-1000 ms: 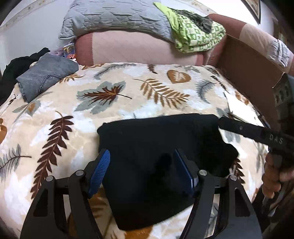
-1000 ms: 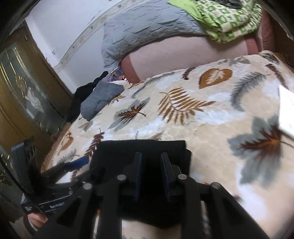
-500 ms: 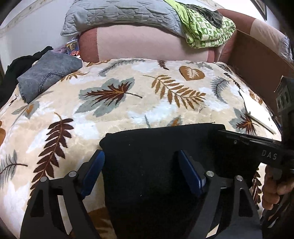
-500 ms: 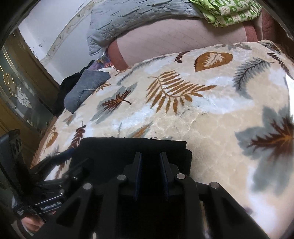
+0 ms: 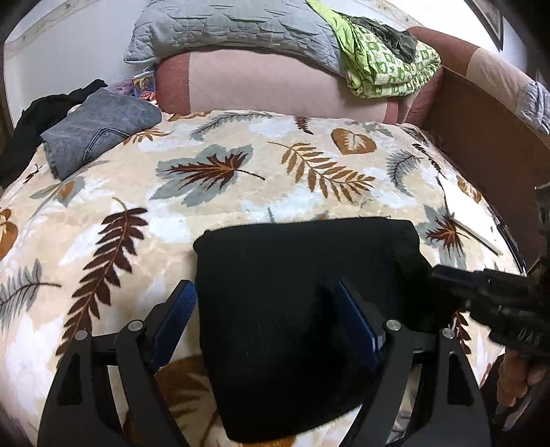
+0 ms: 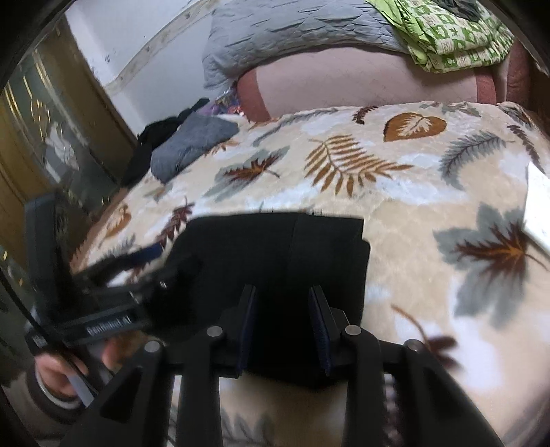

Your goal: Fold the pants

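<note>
Both hand-held grippers (left (image 5: 266, 316), right (image 6: 282, 326)) hover spread apart over folded black pants (image 5: 292, 292).

Between the jaws lay black pants (image 5: 292, 309). The jaws had blue pads (image 5: 177, 309) on black arms. Beyond the jaws, the blanket (image 5: 240, 192) was cream with brown, orange and grey leaves. Far ahead were grey jeans (image 5: 96, 130), a grey quilt (image 5: 233, 31) and a green-and-white patterned cloth (image 5: 388, 68).
</note>
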A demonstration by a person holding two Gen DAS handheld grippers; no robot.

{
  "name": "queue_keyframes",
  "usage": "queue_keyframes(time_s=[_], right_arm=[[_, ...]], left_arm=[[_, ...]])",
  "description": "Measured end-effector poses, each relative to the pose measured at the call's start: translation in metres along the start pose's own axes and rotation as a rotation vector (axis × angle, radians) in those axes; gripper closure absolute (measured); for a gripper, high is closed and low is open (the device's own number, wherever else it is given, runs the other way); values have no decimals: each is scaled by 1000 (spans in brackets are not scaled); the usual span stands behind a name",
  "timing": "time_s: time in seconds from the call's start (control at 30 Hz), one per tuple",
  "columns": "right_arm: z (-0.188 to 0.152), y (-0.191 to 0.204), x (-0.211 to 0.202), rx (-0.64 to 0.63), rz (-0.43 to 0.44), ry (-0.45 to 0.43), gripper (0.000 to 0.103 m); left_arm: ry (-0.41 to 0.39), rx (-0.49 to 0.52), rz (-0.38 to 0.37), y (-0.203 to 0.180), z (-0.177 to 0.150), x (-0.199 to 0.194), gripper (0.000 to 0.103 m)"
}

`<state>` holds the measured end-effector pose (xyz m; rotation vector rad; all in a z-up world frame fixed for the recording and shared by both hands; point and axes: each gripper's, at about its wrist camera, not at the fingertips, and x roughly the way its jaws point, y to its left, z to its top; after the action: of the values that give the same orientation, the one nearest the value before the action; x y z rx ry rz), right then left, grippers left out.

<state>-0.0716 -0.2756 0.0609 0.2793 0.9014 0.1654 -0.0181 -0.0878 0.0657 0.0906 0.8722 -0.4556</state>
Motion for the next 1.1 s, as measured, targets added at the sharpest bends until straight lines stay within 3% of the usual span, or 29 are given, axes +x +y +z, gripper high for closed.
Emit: queue_keyframes(time_s=[0.2,0.4,0.6,0.8,1.1], right_arm=[[-22,0,-6,-21,-35,8,72],[-21,1,-15,-40,-71,-6,72],[-10,-22,-18,111,-25,-34,45],[-2,-31,2,179,-18,-2,31],[-3,-30,11,161,-59,7,30]], left_arm=[[29,-17,-6,1,-15,-1,20],[27,-28,-6,1,-21,-10,20],[4,-48,19,12,-22,-20,20],[7,-70,30,21,-22,-20,20],[28,-103,27,32,-20,-13,20]])
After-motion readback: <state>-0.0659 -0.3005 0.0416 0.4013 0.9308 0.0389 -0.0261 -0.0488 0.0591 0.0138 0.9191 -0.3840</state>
